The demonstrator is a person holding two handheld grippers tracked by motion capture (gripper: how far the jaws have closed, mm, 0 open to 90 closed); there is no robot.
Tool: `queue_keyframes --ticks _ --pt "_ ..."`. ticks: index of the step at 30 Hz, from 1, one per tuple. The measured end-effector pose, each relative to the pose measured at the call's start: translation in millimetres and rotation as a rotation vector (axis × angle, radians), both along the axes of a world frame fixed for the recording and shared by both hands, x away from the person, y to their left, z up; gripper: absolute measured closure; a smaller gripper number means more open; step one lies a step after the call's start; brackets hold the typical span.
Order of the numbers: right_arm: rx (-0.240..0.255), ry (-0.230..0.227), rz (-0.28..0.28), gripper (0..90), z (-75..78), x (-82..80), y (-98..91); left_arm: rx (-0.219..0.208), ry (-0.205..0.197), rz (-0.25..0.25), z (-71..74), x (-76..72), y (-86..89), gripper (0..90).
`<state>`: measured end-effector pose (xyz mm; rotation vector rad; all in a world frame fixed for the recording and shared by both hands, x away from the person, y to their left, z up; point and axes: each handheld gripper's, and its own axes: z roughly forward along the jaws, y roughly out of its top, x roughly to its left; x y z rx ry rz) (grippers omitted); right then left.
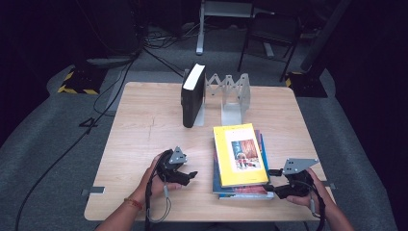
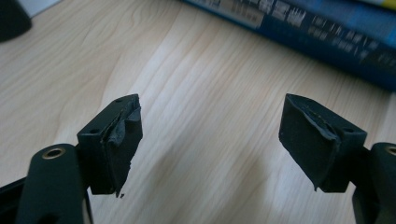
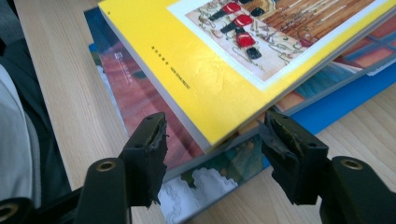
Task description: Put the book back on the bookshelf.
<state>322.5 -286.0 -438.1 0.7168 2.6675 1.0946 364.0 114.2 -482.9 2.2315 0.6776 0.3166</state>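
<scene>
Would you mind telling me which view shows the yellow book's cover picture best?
The high view: the yellow book lies whole on the stack there, its cover picture fully visible. The right gripper view shows its near corner close up, the picture cut off at the frame's edge. The left gripper view catches just a yellow sliver.

Black book (image 1: pixel 193 95) upright in metal rack (image 1: pixel 234 94); chair (image 1: pixel 269 33) behind table (image 1: pixel 139 125)

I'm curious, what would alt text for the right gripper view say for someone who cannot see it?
The right gripper has its two black jaws open around the near corner of a yellow paperback book with a picture on its cover, not pressing it. The book tops a stack of colourful books on a light wooden table.
</scene>
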Motion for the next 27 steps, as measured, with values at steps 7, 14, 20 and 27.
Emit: queue_keyframes --ticks 7,14,20,27 --pt "-0.006 0.019 -0.039 36.5 2.0 7.4 11.0 0.001 -0.040 -0.007 6.6 16.0 -23.1 24.2" --pt "-0.043 0.108 -0.055 26.0 3.5 26.2 17.1 0.017 -0.053 -0.010 5.1 32.3 -39.8 26.4" --pt "-0.021 0.161 -0.026 23.1 2.4 36.4 17.3 0.002 -0.050 -0.014 5.8 39.6 -46.5 26.2" --pt "0.033 0.161 -0.067 28.9 3.0 46.3 18.3 -0.018 -0.051 -0.011 6.0 45.8 -47.9 26.5"
